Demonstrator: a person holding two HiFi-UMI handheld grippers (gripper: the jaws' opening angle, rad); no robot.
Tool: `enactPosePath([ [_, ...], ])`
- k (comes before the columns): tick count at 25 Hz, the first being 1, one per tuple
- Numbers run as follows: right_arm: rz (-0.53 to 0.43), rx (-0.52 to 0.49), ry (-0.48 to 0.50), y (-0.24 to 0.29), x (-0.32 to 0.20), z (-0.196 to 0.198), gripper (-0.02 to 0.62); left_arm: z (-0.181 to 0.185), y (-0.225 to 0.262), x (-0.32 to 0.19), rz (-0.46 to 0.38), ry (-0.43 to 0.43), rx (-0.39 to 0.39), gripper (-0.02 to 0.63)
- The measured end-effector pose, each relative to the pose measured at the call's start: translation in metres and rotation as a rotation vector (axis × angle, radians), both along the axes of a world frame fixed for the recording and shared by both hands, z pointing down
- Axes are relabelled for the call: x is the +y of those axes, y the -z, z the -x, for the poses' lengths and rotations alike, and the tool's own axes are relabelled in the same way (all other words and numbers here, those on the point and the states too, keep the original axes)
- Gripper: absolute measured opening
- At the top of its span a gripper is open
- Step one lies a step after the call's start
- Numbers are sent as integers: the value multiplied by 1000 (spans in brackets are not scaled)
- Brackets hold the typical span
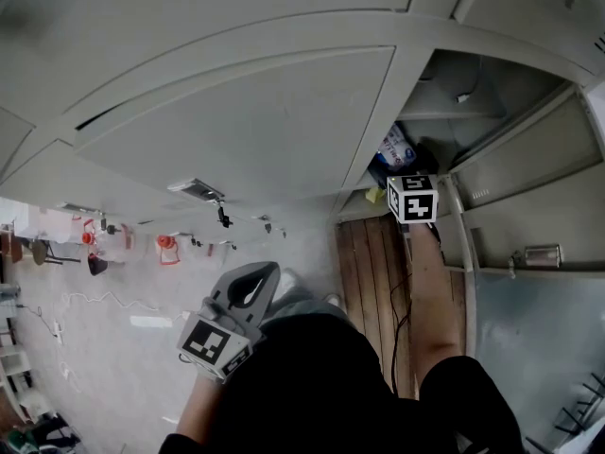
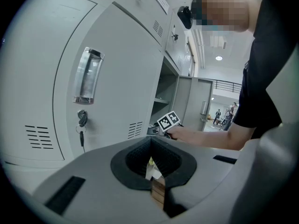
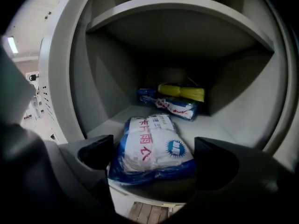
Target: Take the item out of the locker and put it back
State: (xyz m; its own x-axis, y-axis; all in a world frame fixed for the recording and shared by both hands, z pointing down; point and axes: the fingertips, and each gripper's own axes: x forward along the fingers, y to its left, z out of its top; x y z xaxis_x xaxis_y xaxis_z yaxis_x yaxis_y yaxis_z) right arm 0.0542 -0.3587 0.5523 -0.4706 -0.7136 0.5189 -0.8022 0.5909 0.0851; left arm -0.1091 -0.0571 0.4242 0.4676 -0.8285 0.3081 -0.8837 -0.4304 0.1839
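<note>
As right gripper (image 3: 155, 154) extends into locker (image 3: 105, 78), jaws wide, packet (image 3: 148, 143) between

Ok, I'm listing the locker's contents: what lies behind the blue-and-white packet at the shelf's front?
Behind the blue-and-white packet lies a smaller packet, with a yellow bundle just beyond or atop it; which, I cannot tell. Anything further back is hidden by them and by shadow.
</note>
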Motion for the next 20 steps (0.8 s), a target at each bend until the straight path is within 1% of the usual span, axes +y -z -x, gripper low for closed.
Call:
enactPosePath([
  [6,21,5,-2,-2,-1,0,526,2,-1,0,2,5,2,11],
  [8,28,13,2,-2,1,1,483,2,0,0,1,5,4,11],
  [9,29,16,3,-2,2,1,474,1,0,0,0,4,4,11],
  [20,31,27,-10,0,13,2,419,5,1,13,-6,27,12,11],
])
